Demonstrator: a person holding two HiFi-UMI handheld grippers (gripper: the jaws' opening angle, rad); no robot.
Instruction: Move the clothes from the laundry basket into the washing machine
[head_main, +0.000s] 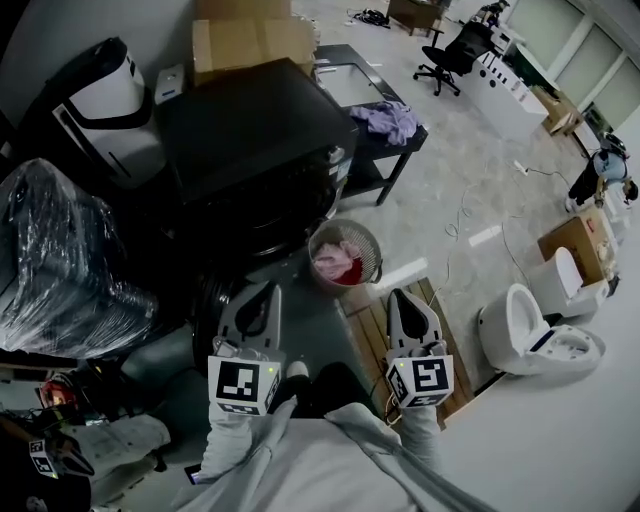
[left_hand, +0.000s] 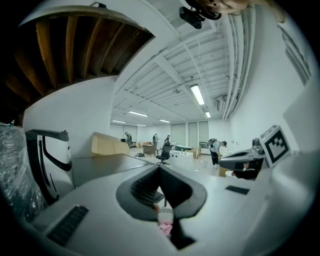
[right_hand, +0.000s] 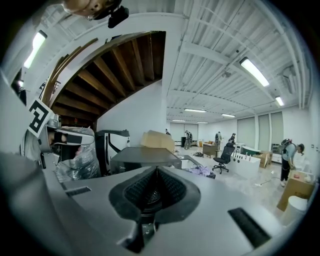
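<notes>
1. Both claws are pressed closed and empty. The left claw (head_main: 262, 290) and the right claw (head_main: 405, 297) are held roughly level in front of the person, apart from the laundry basket (head_main: 378, 262), which stands on the floor ahead of them. A reach made with the jaws closed like this would only prod the clothes (head_main: 338, 265) or shove the basket, so the jaws need to spread before going in.
2. The basket looks light and stands free, just beside the dark washing machine (head_main: 255, 130). A sideways nudge could tip it or slide it away.
3. The clothes lie in a loose heap. A shallow pinch may lift one piece and drag another over the rim onto the floor.
4. The machine's front sits in deep shadow, and I cannot tell whether its door is open. A garment carried to a shut door would have nowhere to go.
5. A purple garment (head_main: 388, 120) lies on the low black bench (head_main: 345, 55) beyond the machine. It is outside the basket and could be mistaken for part of the load.
6. The clothes are crumpled pink and red fabric, soft-looking, and they sit low inside the round basket. In the left gripper view, the pink fabric shows just below the closed tips.
</notes>
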